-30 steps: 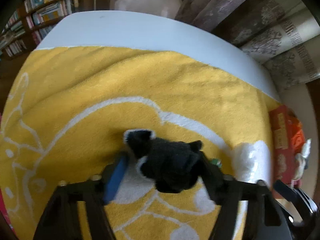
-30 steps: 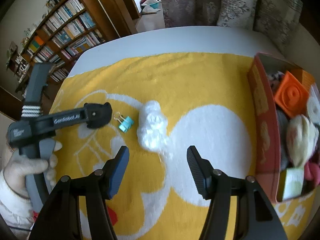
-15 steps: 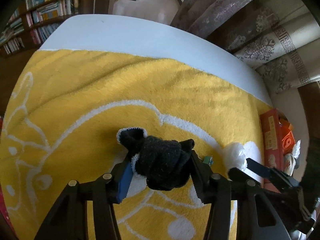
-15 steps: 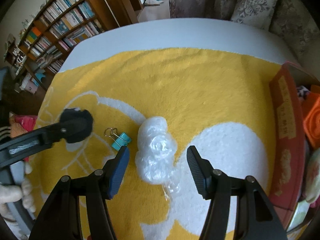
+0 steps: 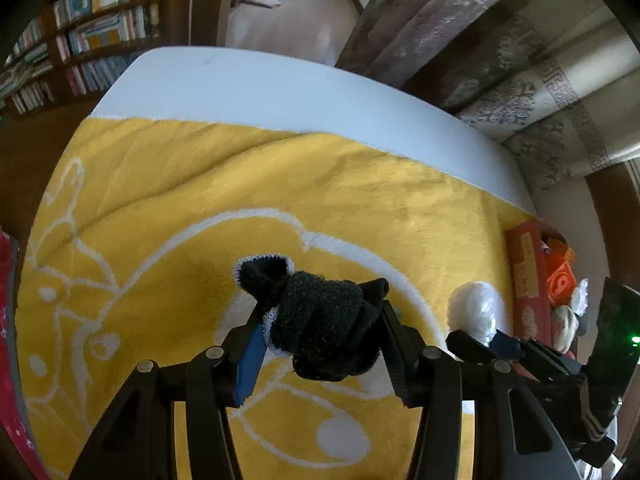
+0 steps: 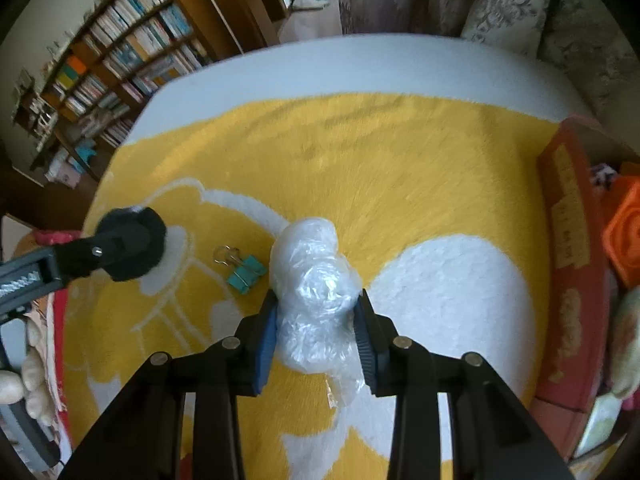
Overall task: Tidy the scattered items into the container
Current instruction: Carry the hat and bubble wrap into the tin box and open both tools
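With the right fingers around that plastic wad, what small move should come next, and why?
Probably finish closing the right gripper and lift. Its fingers sit on either side of the crumpled plastic wad, which lies on the yellow towel with the red box off to the right. The left gripper already holds the black sock.

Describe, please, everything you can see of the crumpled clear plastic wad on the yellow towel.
The plastic wad is a lumpy bundle of crinkled, translucent white film, glossy in places, with a thin loose tail trailing toward the camera. It lies on the yellow towel beside a teal binder clip. The right claw closes around its near half, both pads pressing its sides.
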`<state>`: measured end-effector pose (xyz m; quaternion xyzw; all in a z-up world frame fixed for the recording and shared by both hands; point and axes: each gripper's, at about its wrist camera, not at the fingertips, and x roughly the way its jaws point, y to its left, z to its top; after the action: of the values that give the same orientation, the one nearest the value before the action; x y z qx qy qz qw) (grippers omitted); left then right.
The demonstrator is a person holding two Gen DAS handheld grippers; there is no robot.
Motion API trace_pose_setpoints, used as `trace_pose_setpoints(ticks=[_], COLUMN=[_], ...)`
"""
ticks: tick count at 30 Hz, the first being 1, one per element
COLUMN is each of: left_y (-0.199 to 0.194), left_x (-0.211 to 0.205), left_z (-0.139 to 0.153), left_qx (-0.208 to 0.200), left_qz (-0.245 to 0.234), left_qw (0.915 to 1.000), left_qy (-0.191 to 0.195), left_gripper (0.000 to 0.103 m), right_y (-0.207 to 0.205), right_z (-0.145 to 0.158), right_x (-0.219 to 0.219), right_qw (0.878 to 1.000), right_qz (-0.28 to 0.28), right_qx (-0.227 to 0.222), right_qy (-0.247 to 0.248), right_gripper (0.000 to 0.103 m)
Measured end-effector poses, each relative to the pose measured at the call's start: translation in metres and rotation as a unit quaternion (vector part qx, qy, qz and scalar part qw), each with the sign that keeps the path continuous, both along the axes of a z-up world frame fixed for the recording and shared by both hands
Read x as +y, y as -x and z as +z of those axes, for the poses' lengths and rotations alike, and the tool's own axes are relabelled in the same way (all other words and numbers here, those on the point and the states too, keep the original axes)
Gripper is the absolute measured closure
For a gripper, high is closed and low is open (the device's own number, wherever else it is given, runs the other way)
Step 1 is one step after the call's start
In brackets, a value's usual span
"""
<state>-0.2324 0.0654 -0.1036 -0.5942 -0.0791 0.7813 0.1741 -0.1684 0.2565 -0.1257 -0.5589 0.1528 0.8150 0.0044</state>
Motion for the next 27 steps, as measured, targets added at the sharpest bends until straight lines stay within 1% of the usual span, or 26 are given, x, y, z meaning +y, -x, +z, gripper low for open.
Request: trace_pose_setpoints(ticks=[6,9,13,18,22,27], left_y=[-0.008,-0.015,-0.026,-0.045,-0.061,-0.084], left_x=[0.028,0.049,0.082,0.137,0.174,0.224], left_z=[0.024,0.036,0.048,0.063,0.073,0.085], left_qx=[0.020,0.028,0.036,0.045,0.052,0.058], left_qz=[-0.020,-0.035,-0.059,-0.099,-0.126,-0.163], left_qw=[0.9996,0.9990,0.9975,0.9937,0.9902,0.9843], left_qy=[-0.005,-0.010,-0.016,-0.026,-0.030,-0.035], left_gripper=[0.049,0.049,0.049,0.049,0.049,0.049], right_y=[-0.023,-0.041,-0.072,-0.113,-0.152,-0.186], right_z=[0.038,0.056,0.071,0.088,0.096,0.096], right_x=[0.021,0.040,0.072,0.117,0.146,0.173], right_qw=[0.999,0.997,0.994,0.989,0.984,0.981], right_qz=[-0.020,-0.040,-0.075,-0.118,-0.148,-0.170], right_qx=[0.045,0.066,0.080,0.092,0.095,0.091], right_qy=[0.004,-0.001,-0.002,-0.010,-0.010,-0.013], right_gripper=[0.064,0.064,0.064,0.064,0.064,0.064])
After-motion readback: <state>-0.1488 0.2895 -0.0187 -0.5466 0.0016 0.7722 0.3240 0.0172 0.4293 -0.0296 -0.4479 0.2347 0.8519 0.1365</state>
